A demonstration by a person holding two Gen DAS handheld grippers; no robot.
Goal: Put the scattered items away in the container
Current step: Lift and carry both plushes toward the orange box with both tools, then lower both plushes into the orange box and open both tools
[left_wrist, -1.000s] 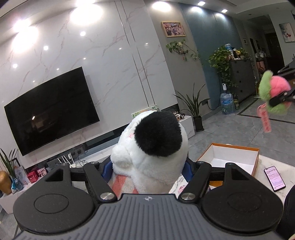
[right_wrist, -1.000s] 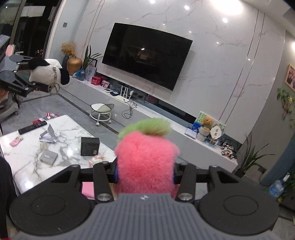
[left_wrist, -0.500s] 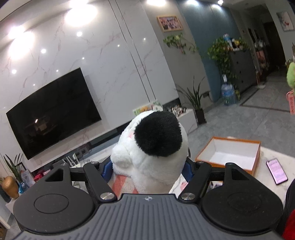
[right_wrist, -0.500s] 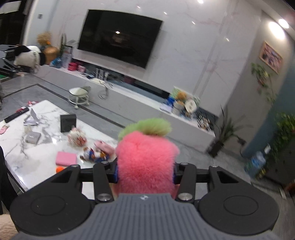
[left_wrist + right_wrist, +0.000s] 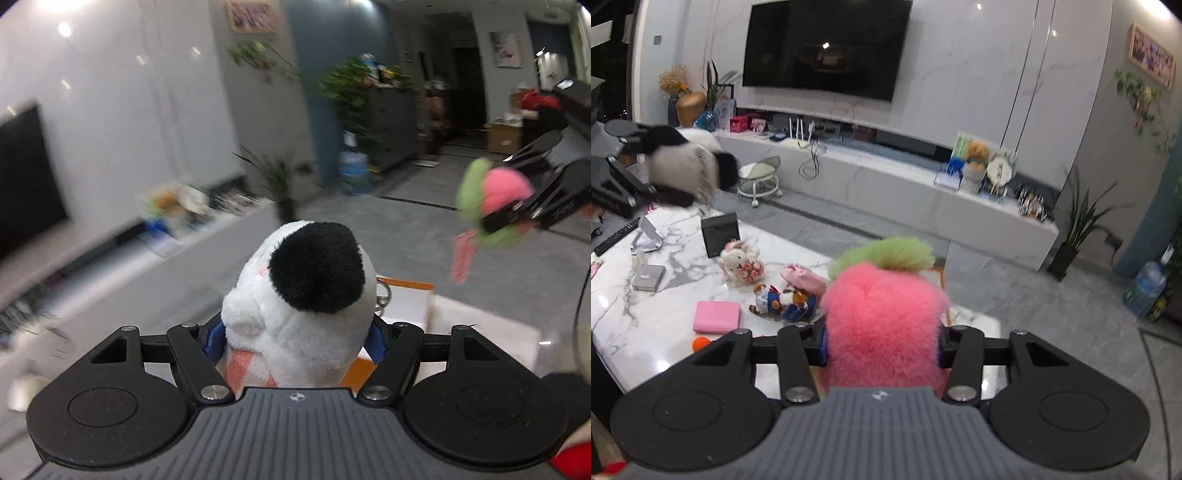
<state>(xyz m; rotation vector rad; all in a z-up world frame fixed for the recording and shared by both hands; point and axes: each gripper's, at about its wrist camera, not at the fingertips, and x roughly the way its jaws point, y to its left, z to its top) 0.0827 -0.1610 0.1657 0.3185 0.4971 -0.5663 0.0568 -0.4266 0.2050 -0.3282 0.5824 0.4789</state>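
Note:
My left gripper [image 5: 295, 336] is shut on a white and black panda plush [image 5: 303, 295] and holds it in the air above the orange box [image 5: 410, 295], whose white inside shows just behind the plush. My right gripper [image 5: 882, 343] is shut on a pink and green furry plush [image 5: 882, 321], also held in the air. The right gripper with the pink plush [image 5: 495, 199] shows at the right of the left wrist view. The left gripper with the panda [image 5: 683, 166] shows at the left of the right wrist view.
On the marble table [image 5: 665, 288] lie a white doll with flowers [image 5: 740, 262], a pink plush [image 5: 801, 277], a small blue-dressed doll [image 5: 783, 299], a pink pad [image 5: 716, 315], an orange ball [image 5: 701, 343], a black box [image 5: 720, 234], a grey case [image 5: 648, 277] and a remote [image 5: 617, 236].
Both grippers have swung round, the left to the right over the orange box, the right to the left toward the table. Both keep their plush toys.

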